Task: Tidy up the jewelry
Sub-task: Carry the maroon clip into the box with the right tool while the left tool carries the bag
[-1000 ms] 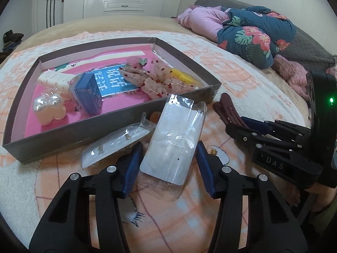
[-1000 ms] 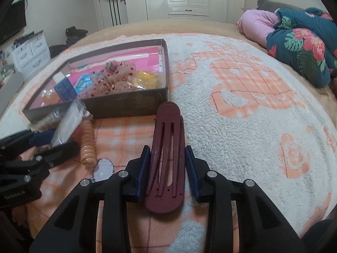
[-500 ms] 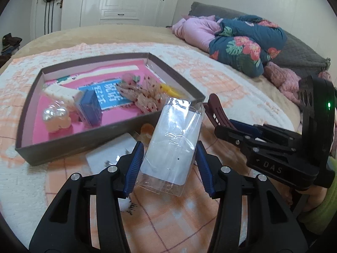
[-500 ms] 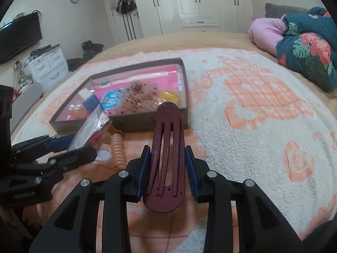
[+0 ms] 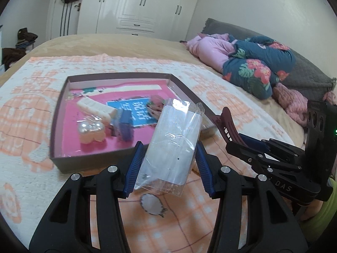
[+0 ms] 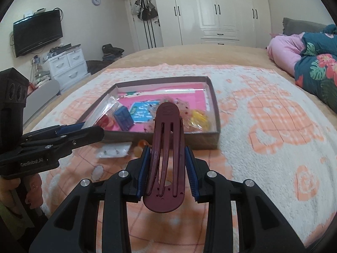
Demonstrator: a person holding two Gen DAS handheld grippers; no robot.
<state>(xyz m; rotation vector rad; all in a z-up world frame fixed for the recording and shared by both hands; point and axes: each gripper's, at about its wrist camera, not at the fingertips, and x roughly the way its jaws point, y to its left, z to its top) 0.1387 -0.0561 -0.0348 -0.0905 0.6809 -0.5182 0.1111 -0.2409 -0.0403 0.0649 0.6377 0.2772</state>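
My left gripper (image 5: 168, 166) is shut on a clear plastic packet (image 5: 172, 145) and holds it raised above the blanket, just in front of the shallow brown box (image 5: 101, 158) with a pink floor. My right gripper (image 6: 167, 166) is shut on a dark red hair clip (image 6: 166, 147), also lifted, near the box's front wall (image 6: 202, 141). The box holds a blue case (image 6: 124, 118), a pearl piece (image 5: 90, 130), a white bar (image 5: 96, 107), a yellow item (image 6: 198, 119) and a sheer bow. A small clear bag (image 6: 113, 150) and an orange coil (image 6: 141, 145) lie on the blanket outside the box.
The box sits on a white and orange fleece blanket (image 6: 273, 139) over a bed. Folded floral and pink bedding (image 5: 248, 65) lies at the right. White wardrobes (image 6: 210, 12) stand beyond the bed, with a TV (image 6: 38, 32) and drawers at the left.
Both grippers have risen from the blanket with their items held, so the box now looks farther and lower. The packet has left the small bag behind on the blanket.
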